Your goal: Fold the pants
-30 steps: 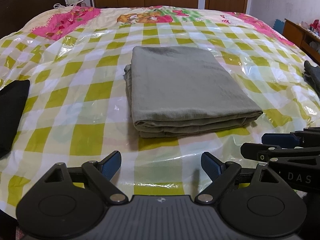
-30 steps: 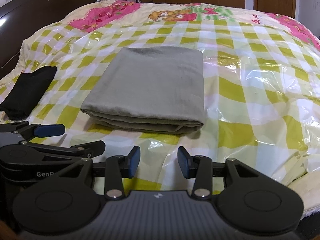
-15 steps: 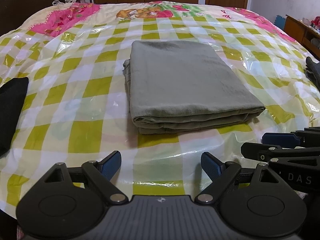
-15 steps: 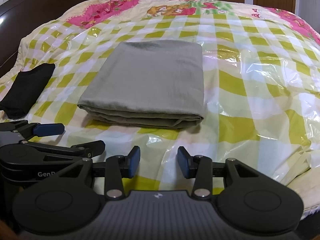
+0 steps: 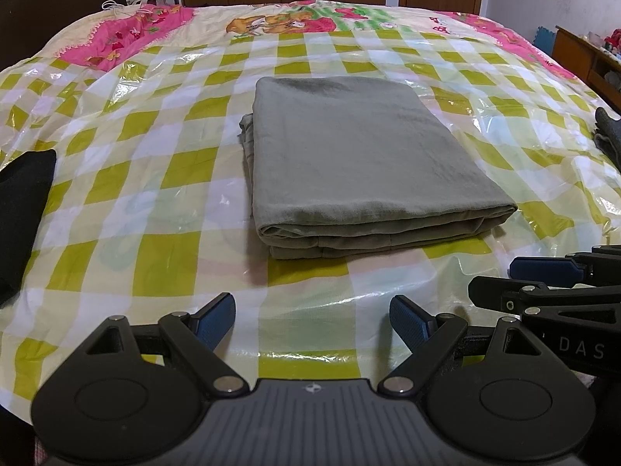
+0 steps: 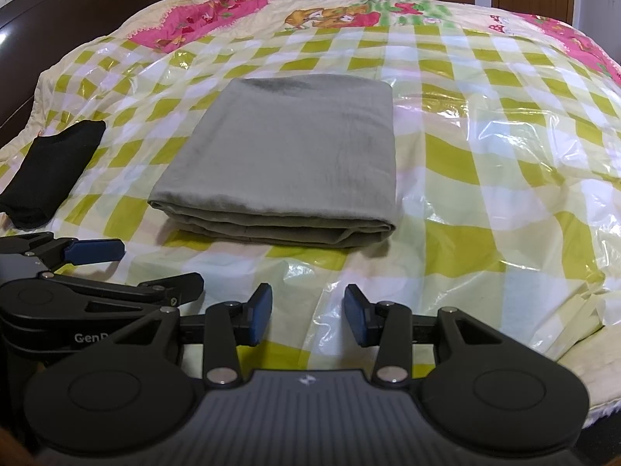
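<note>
Grey-green pants [image 5: 361, 159] sit folded into a neat flat rectangle around the middle of the bed, on the shiny checkered plastic cover [image 5: 116, 209]. From the left wrist camera, the layered fold edges face the near edge of the bed and look pretty tidy, with only a bit of fabric poking out along the stack's left side. The left gripper [image 5: 312, 320] hangs over the near edge with its jaws wide apart and nothing between them. A black cloth [image 5: 23, 209] lies off by the left edge, and the right gripper [image 5: 543, 272] peeks in from the right side.

From the right wrist camera, same story: the folded pants are well apart from both tools. The right gripper's jaws are partway open, holding nothing, just plastic cover underneath. The left one shows at the lower left, empty too.

Honestly looks like the folding is basically done. Maybe tuck that one side, otherwise nothing's left.
</note>
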